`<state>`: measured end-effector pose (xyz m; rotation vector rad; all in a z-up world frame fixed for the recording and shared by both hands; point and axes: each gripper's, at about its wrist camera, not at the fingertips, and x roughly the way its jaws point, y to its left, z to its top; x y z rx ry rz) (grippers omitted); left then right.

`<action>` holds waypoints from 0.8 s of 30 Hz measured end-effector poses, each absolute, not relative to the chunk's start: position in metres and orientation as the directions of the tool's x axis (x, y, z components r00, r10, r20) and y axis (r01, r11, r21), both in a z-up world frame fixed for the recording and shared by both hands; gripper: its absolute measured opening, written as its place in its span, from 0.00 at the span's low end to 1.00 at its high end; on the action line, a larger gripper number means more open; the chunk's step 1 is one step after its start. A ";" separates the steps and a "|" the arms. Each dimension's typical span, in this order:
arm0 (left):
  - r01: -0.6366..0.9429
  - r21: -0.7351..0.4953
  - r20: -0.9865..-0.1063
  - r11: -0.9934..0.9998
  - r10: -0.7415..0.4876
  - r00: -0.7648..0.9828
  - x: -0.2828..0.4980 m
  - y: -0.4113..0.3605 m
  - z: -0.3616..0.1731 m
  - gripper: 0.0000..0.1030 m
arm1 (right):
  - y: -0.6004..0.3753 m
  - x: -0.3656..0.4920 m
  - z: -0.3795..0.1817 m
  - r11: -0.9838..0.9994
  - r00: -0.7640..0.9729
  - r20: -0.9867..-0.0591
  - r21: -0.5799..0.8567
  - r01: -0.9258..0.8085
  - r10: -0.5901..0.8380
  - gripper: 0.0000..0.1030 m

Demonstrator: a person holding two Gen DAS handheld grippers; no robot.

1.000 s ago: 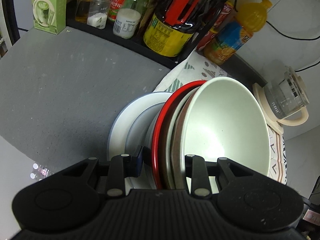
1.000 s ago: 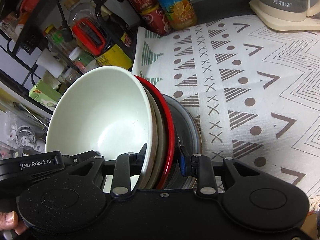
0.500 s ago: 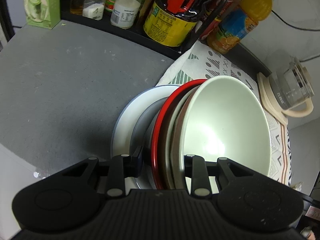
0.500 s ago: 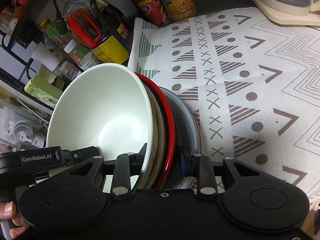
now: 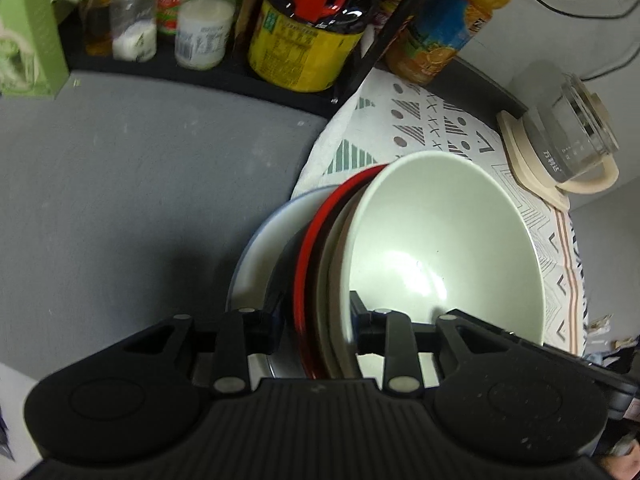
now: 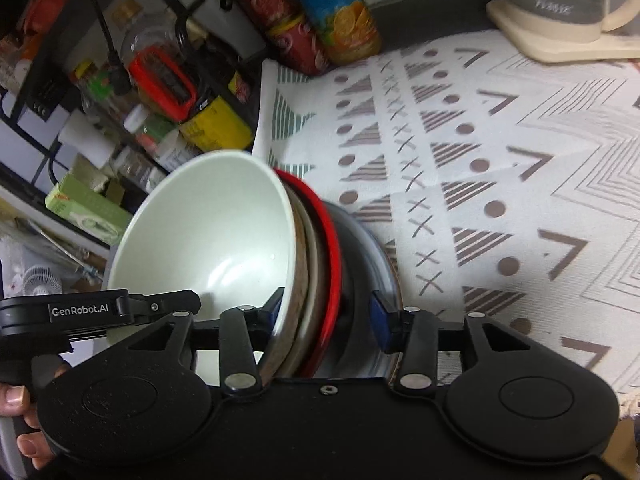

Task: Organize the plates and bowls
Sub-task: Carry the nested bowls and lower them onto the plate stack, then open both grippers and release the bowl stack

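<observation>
A stack of dishes stands on edge between my two grippers: a pale green bowl (image 5: 444, 248), a beige dish and a red plate (image 5: 308, 272) behind it, then a grey plate and a white plate (image 5: 260, 248). My left gripper (image 5: 316, 320) is shut across the stack's rim from one side. My right gripper (image 6: 326, 312) is shut across it from the opposite side; the green bowl (image 6: 212, 232) and red plate (image 6: 330, 248) show there too. The stack hangs above the grey counter (image 5: 120, 184), beside the patterned cloth (image 6: 500, 184).
A black rack with bottles and jars (image 5: 296, 36) lines the back of the counter, with a green carton (image 5: 28, 40) at its left. An orange juice bottle (image 6: 336, 8) and red cans (image 6: 280, 24) stand behind the cloth. A glass kettle (image 5: 576, 140) sits on a cream base.
Both grippers have carried the stack of dishes together, shifting it over the grey counter near the cloth's edge. The grip on the stack is unchanged.
</observation>
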<state>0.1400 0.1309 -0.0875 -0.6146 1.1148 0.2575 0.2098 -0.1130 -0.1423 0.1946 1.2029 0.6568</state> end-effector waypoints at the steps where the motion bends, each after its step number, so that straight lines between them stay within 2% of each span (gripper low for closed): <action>1: -0.481 -0.329 -0.894 0.813 -0.104 0.435 0.141 0.131 -0.086 0.33 | -0.117 0.208 -0.138 0.800 0.217 -0.793 0.475 -0.367 0.570 0.46; 2: -0.475 -0.329 -0.892 0.817 -0.103 0.441 0.141 0.130 -0.084 0.35 | -0.119 0.206 -0.133 0.800 0.232 -0.788 0.469 -0.374 0.570 0.48; 7: -0.459 -0.322 -0.856 0.828 -0.047 0.515 0.135 0.131 -0.067 0.56 | -0.143 0.194 -0.108 0.831 0.356 -0.760 0.425 -0.360 0.543 0.69; 9: -0.465 -0.322 -0.848 0.825 -0.032 0.529 0.131 0.129 -0.061 0.65 | -0.156 0.188 -0.099 0.846 0.409 -0.744 0.419 -0.331 0.528 0.81; 13: -0.425 -0.307 -0.830 0.852 -0.021 0.557 0.123 0.117 -0.048 0.80 | -0.181 0.172 -0.085 0.868 0.499 -0.711 0.407 -0.284 0.496 0.88; 16: -0.413 -0.283 -0.828 0.866 -0.004 0.560 0.117 0.106 -0.040 0.81 | -0.196 0.159 -0.073 0.875 0.541 -0.689 0.399 -0.273 0.483 0.94; 24: -0.381 -0.298 -0.800 0.875 -0.011 0.600 0.089 0.088 -0.016 0.86 | -0.216 0.123 -0.045 0.885 0.613 -0.639 0.359 -0.297 0.464 0.95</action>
